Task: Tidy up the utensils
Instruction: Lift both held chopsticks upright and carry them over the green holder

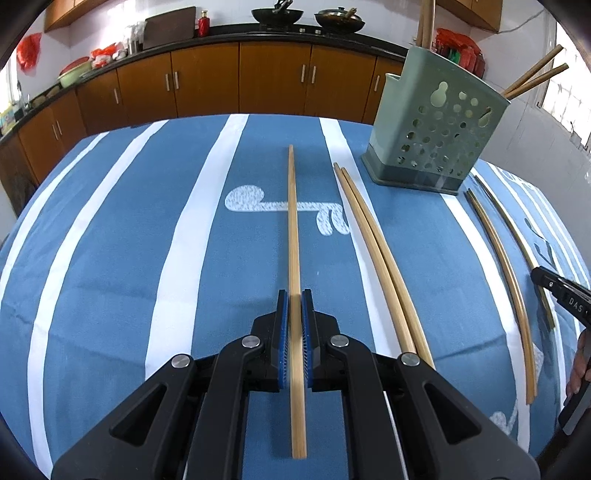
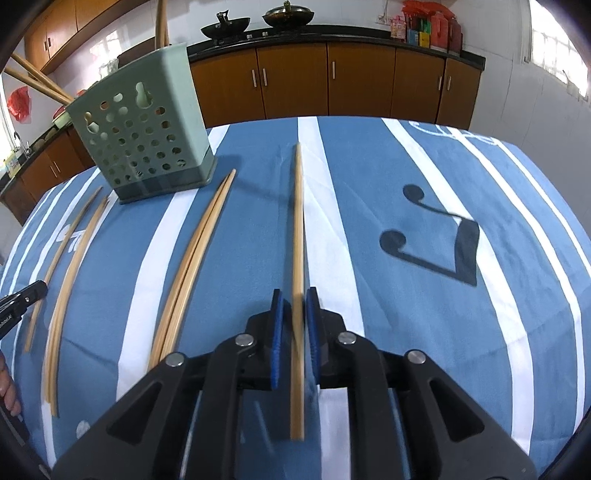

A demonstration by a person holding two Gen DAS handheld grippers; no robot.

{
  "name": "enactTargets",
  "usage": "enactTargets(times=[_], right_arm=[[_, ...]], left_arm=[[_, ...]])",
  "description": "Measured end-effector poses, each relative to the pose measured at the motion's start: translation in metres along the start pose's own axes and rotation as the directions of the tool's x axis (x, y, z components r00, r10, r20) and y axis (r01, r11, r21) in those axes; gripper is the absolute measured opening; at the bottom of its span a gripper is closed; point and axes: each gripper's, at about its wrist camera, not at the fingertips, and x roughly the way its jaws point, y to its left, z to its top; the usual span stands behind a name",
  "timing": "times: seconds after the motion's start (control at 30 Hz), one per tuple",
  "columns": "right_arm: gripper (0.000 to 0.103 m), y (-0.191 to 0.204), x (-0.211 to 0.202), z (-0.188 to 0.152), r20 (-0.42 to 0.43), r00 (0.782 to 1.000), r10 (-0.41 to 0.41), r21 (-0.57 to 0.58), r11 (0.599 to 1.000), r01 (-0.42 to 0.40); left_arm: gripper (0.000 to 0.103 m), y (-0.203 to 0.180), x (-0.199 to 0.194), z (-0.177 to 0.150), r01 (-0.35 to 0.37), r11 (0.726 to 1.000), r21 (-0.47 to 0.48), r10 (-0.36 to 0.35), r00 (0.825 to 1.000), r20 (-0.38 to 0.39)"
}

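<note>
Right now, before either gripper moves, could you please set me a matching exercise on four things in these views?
Things:
1. utensil holder
2. two woks
3. tablecloth
4. left gripper

Descriptions:
A. on the back counter
B. blue with white stripes
C. pads either side of a bamboo chopstick
D. pale green, perforated, with upright chopsticks in it

Pairs: 1-D, 2-A, 3-B, 4-C

One green holder [image 1: 436,122], two woks [image 1: 277,14], and four chopstick pairs [image 1: 373,240] lying on the cloth.
</note>
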Motion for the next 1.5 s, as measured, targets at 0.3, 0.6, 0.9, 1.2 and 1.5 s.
enactTargets(times=[0.3, 0.6, 0.9, 1.2, 1.5], right_arm=[[0.012, 0.002, -0.010, -0.015, 0.019, 1.000, -0.017, -0.025, 1.000, 0.017], [0.010, -0.001, -0.010, -0.015, 0.022, 1.000, -0.013, -0.019, 1.000, 0.013], [0.007, -0.003, -0.020, -0.005, 0.035, 0.999, 0.011, -0.005, 1.000, -0.011], [0.007, -0.009, -0.069, 0.019, 0.179, 0.983, 0.037, 0.019, 0.999, -0.041], [0.007, -0.012, -0.109, 0.034, 0.319, 0.946, 0.059, 0.037, 0.997, -0.075]], left_arm=[[0.008, -0.004, -0.012, -0.016, 0.003, 1.000, 0.026, -0.004, 1.000, 0.010], [0.008, -0.016, -0.015, -0.026, -0.052, 0.995, 0.090, 0.050, 0.998, 0.033], [0.007, -0.011, -0.019, -0.013, -0.044, 0.995, 0.084, 0.044, 0.999, 0.011], [0.007, -0.001, -0.067, 0.017, -0.009, 0.999, 0.042, 0.003, 0.989, 0.146], [0.007, -0.001, -0.102, 0.035, 0.027, 1.000, 0.006, -0.028, 0.963, 0.267]])
